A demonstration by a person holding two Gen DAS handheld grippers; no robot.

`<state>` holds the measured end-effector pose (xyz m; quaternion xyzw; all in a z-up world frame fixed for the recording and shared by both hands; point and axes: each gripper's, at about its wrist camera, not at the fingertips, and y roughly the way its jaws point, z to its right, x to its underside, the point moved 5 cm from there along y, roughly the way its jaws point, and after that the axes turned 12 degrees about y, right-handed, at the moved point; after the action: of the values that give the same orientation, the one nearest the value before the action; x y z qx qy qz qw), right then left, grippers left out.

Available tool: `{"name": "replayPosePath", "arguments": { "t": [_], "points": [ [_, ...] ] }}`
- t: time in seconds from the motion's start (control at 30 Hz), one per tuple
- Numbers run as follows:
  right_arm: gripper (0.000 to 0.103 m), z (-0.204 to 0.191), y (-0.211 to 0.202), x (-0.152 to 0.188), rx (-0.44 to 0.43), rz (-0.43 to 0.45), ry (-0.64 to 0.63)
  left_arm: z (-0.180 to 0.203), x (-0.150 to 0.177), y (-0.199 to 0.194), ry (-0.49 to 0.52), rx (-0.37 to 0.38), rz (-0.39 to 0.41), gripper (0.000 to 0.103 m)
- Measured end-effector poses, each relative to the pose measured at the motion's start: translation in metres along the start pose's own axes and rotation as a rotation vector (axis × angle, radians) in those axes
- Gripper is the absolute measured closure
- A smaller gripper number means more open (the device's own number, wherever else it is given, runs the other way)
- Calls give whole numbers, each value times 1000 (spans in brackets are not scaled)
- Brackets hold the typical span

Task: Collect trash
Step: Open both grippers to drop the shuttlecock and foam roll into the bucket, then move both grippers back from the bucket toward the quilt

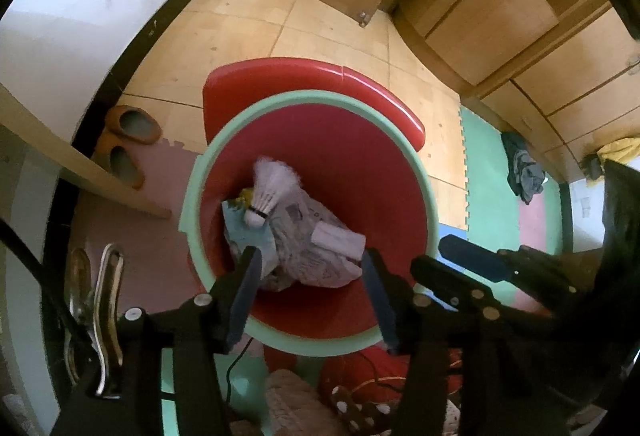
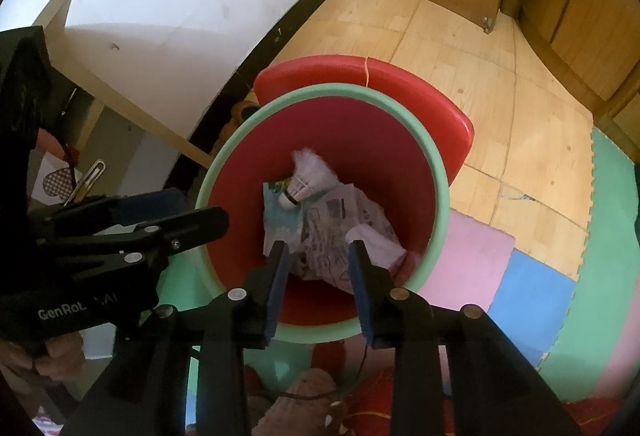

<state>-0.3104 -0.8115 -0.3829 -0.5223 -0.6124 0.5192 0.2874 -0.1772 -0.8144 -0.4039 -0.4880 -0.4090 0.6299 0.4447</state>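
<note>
The tiled wooden floor (image 1: 248, 36) is partly covered by interlocking foam mats in green, pink and blue (image 2: 532, 288). On the floor stands a round red plastic trash bin with a mint-green rim (image 1: 430, 196), its red lid (image 1: 320, 76) tipped up behind it. Both hand-held grippers hover over the mouth of this bin, pointing steeply down into it.

Inside the bin lies a heap of crumpled printed white paper (image 1: 316, 240), with a pale blue wrapper (image 1: 240, 226) at its left side. On top of the heap rests a white feather shuttlecock (image 1: 266, 192), cork end towards the cameras.

The left hand-held gripper (image 1: 312, 268) is released: its dark blue pads stand wide apart with nothing between them, the trash lying below. The right hand-held gripper (image 2: 318, 268) is also released, its pads parted by a narrower gap and gripping nothing; the paper is seen through the gap, down in the bin.

A pair of brown slippers (image 1: 130, 140) sits by the black baseboard.
</note>
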Motion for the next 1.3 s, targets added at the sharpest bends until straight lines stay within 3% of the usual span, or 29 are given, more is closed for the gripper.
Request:
{"name": "replayPosePath", "arguments": {
  "t": [0.63,1.3],
  "points": [
    [67,-15,-52,3,20,70,-8,8,3,-61,-14,-40,59,46],
    [67,-55,-132,20,-2,175,-44,13,23,-165,-41,-70,168,46]
  ]
}}
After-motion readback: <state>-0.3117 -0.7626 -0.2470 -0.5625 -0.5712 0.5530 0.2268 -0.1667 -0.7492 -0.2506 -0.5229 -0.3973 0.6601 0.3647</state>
